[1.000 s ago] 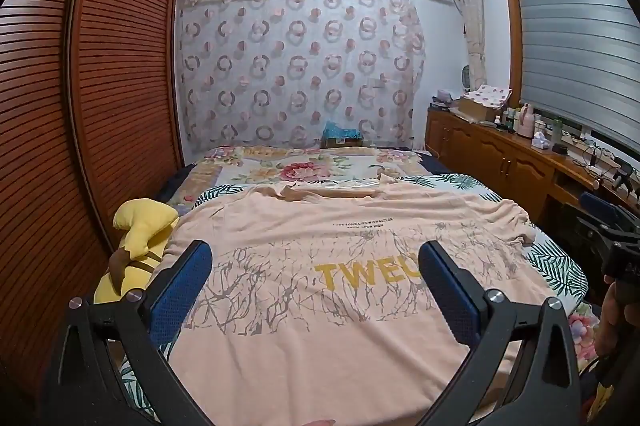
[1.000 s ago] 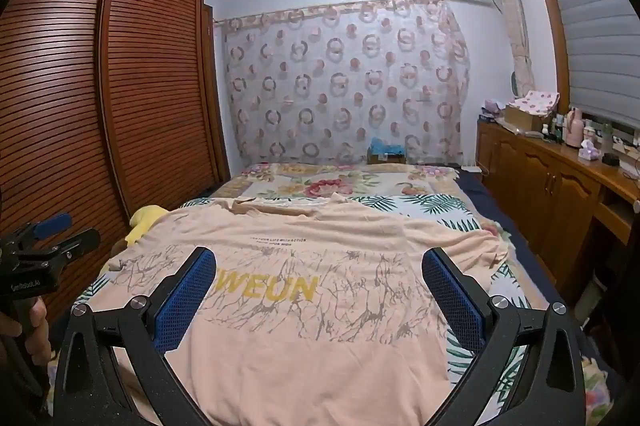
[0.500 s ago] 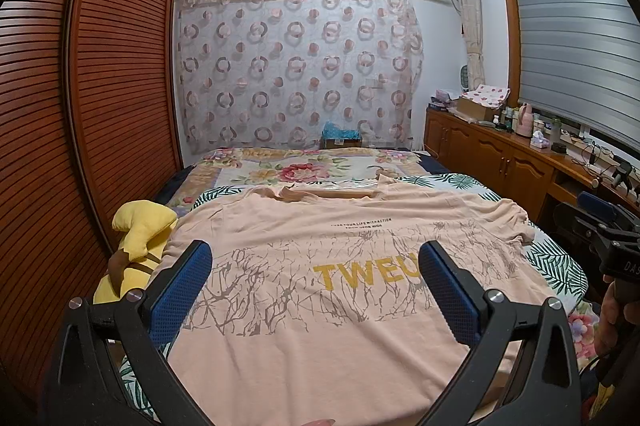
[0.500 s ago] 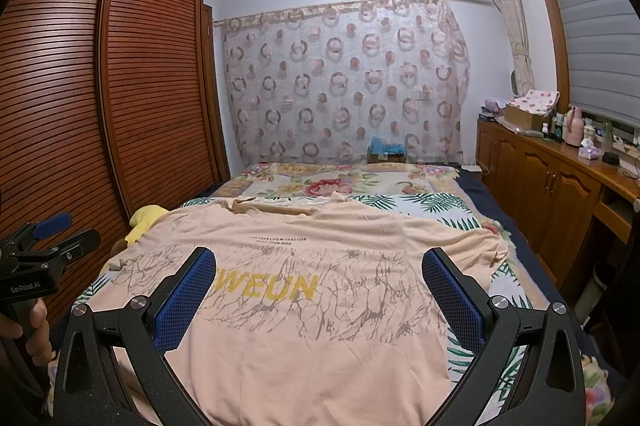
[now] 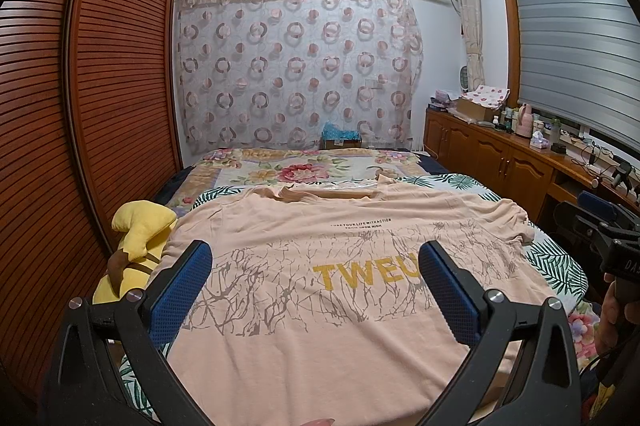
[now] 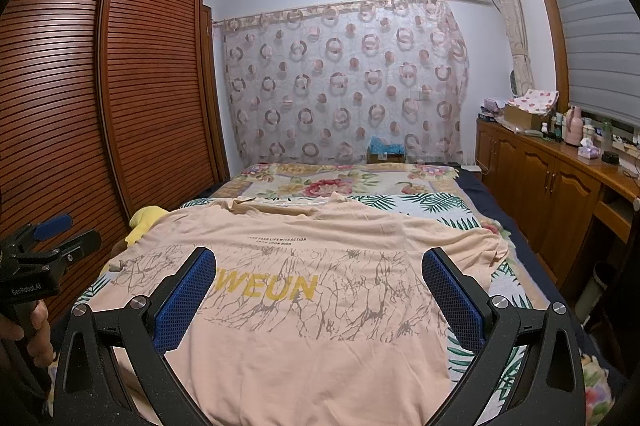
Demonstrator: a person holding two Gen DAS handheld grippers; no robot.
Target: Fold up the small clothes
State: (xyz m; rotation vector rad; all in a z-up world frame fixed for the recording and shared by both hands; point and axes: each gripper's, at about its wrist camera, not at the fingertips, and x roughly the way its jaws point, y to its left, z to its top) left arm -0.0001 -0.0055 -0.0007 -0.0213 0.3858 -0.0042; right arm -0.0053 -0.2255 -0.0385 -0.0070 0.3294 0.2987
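A peach T-shirt (image 5: pixel 320 326) with yellow letters and a grey crack print lies spread flat, front up, on the bed, collar at the far end. It also shows in the right wrist view (image 6: pixel 320 326). My left gripper (image 5: pixel 316 266) is open and empty, held above the shirt's near left part. My right gripper (image 6: pixel 318 272) is open and empty, held above the shirt's near right part. Each gripper shows at the edge of the other's view: the right one (image 5: pixel 600 230), the left one (image 6: pixel 44 246).
The bed (image 5: pixel 560 258) has a leaf and flower cover. A yellow plush toy (image 5: pixel 136 246) lies at its left edge by the slatted wardrobe (image 5: pixel 80 106). A wooden cabinet (image 6: pixel 560 186) with bottles runs along the right wall. A patterned curtain hangs behind.
Both views have shifted only slightly. The shirt lies as before and both grippers stay open.
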